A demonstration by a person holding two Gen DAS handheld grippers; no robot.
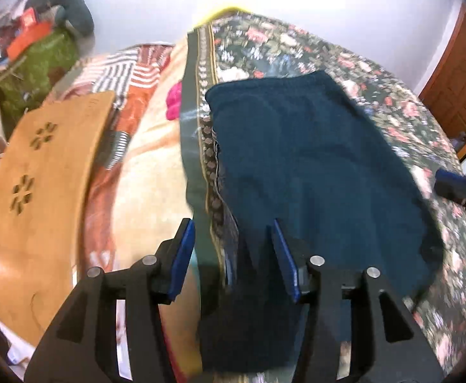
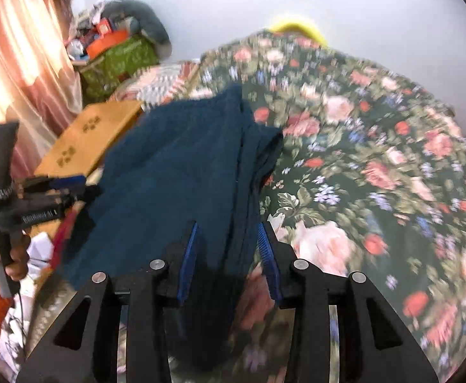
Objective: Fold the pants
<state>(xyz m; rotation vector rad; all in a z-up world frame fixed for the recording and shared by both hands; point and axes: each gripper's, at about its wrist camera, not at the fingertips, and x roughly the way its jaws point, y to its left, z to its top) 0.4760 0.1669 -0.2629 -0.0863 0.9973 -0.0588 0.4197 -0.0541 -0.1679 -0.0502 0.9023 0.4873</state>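
Note:
Dark teal pants (image 1: 312,166) lie flat on a floral bedspread (image 1: 402,111), waistband at the far end. My left gripper (image 1: 233,233) is open, its jaws wide apart over the pants' near left edge, holding nothing. In the right wrist view the pants (image 2: 175,172) show a lengthwise fold along their right side. My right gripper (image 2: 228,233) is open, straddling the near right edge of the pants. The left gripper also shows in the right wrist view (image 2: 70,185), and the right gripper shows at the edge of the left wrist view (image 1: 456,185).
A wooden lap table (image 1: 44,191) with flower cut-outs rests left of the pants. Striped and orange bedding (image 1: 130,76) lies beyond it. A green box with clutter (image 2: 118,60) stands by pink curtains (image 2: 15,57). A wooden door (image 1: 456,73) is at the right.

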